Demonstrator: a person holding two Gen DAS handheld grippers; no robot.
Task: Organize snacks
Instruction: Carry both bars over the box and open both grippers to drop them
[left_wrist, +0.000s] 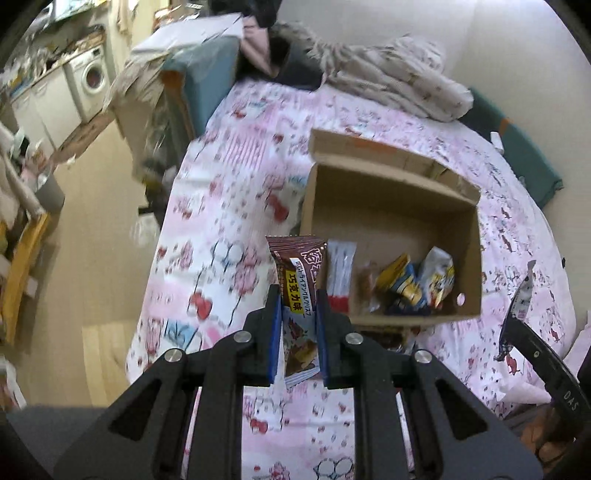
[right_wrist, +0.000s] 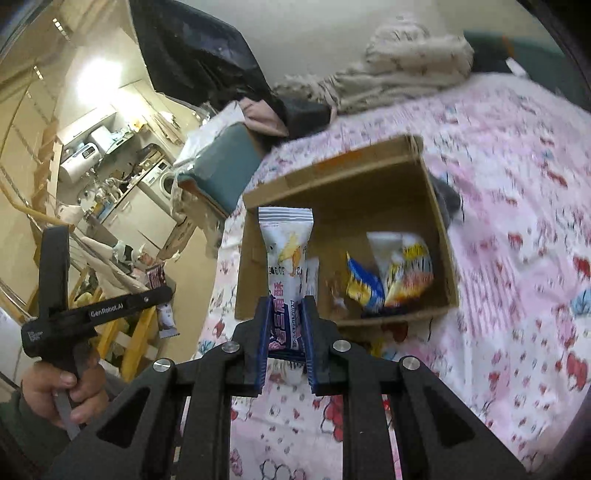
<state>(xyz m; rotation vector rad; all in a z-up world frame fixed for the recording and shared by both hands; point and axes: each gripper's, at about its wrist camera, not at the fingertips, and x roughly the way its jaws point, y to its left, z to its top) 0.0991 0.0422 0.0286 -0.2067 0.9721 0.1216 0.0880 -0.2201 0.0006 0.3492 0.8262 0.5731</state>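
An open cardboard box (left_wrist: 472, 236) sits on a pink patterned bed; it also shows in the right wrist view (right_wrist: 439, 225). Inside lie several snack packets, among them a yellow-blue one (left_wrist: 399, 280) (right_wrist: 364, 288) and a white-yellow one (left_wrist: 439, 277) (right_wrist: 406, 266). My left gripper (left_wrist: 297, 295) is shut on a brown chocolate snack packet (left_wrist: 297, 280), held upright above the box's near left corner. My right gripper (right_wrist: 287, 304) is shut on a white snack packet (right_wrist: 286, 243), held upright over the box's near left side. The left gripper also shows in the right wrist view (right_wrist: 162, 291).
The pink bedspread (left_wrist: 229, 229) surrounds the box. A crumpled beige blanket (left_wrist: 399, 77) and dark clothes lie at the bed's far end. A teal box (right_wrist: 221, 166) stands beside the bed. A wooden floor and a cluttered kitchen with a washing machine (left_wrist: 92, 81) are to the left.
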